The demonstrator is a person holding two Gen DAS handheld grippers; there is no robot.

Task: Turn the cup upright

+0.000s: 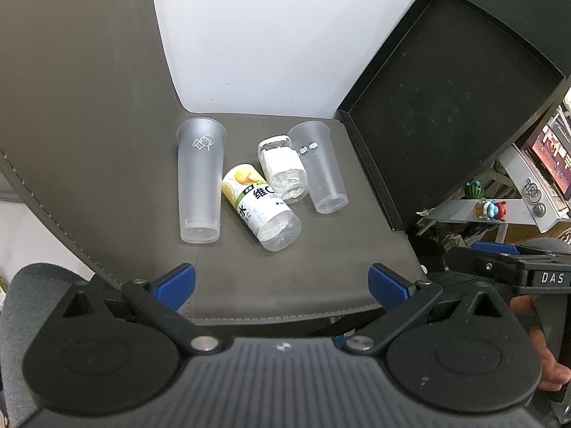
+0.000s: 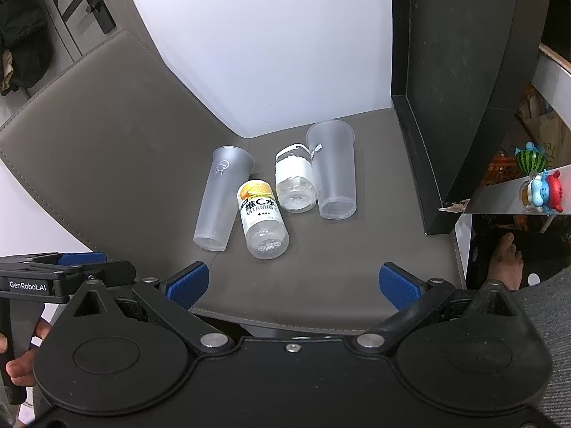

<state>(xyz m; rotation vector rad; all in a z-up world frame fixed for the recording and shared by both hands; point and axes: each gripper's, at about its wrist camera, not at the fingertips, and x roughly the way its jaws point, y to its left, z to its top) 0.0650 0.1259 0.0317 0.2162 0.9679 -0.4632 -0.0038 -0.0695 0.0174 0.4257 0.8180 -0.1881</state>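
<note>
On the grey leather-look mat (image 1: 107, 142), four clear plastic things lie on their sides. Leftmost is a tall frosted tapered cup (image 1: 200, 182) (image 2: 221, 199), rim away from the cameras. Beside it lies a yellow-labelled vitamin bottle (image 1: 260, 207) (image 2: 262, 217), then a white-labelled clear bottle (image 1: 283, 169) (image 2: 294, 182), touching a shorter frosted cup (image 1: 321, 166) (image 2: 335, 169). A matte black tray (image 1: 446, 100) leans at far right.

The left gripper (image 1: 282, 285) and right gripper (image 2: 294, 283) hover near the mat's front edge, blue ribbed pads spread wide, holding nothing. Only the right wrist view shows a door handle (image 2: 89, 3).
</note>
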